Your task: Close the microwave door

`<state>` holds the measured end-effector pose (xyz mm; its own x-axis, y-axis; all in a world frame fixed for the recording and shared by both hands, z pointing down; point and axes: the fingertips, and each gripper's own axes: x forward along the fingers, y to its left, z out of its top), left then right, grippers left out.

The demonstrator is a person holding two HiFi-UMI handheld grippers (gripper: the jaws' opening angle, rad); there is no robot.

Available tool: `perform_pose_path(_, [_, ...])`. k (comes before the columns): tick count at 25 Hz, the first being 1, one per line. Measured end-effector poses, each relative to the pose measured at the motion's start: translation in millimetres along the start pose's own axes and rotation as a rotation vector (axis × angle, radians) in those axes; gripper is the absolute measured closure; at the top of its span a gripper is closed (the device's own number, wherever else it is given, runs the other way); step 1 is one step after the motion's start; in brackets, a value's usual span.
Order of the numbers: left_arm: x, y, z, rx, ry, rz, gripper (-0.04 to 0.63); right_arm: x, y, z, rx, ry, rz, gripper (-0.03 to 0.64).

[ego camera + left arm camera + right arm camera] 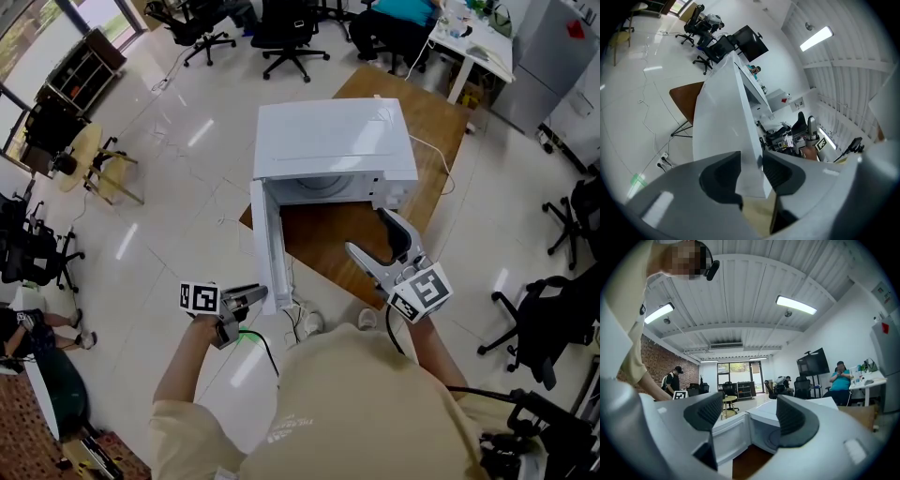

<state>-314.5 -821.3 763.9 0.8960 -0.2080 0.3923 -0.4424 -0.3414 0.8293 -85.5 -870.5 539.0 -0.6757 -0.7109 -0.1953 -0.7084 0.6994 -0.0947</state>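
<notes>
A white microwave [333, 141] stands on a brown wooden table [436, 131]. Its door [265, 244] is swung wide open toward me on its left side. My left gripper [255, 296] is shut on the door's free edge; in the left gripper view the two dark pads [722, 176] clamp the thin white door panel [726, 112]. My right gripper [375, 242] hovers over the table in front of the microwave's right side, open and holding nothing. The right gripper [747, 416] view looks at the open cavity [764, 425] and the inside of the door [729, 439].
Black office chairs [291, 37] and a seated person [398, 14] at a white desk are beyond the table. A yellow chair [94, 159] stands at the left and another black chair [544, 319] at the right. Cables lie on the tiled floor near my feet.
</notes>
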Motion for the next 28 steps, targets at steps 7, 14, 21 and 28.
perform_pose_path(7, [49.7,-26.7,0.9,-0.092,-0.031,0.075,0.449,-7.6,-2.1,1.2,0.000,0.001,-0.022,0.270])
perform_pose_path(14, [122.5,-45.2,24.3,-0.132,-0.131,0.130,0.440,-17.7,-11.7,3.1,-0.024,-0.010,-0.042,0.270])
perform_pose_path(21, [166.6,-46.9,53.7,-0.196,-0.206,0.146,0.440,-28.5,-17.3,0.5,-0.029,-0.006,-0.092,0.272])
perform_pose_path(28, [199.6,-43.4,81.0,-0.258,-0.254,0.157,0.443,-42.8,-29.4,0.6,-0.028,-0.013,-0.140,0.273])
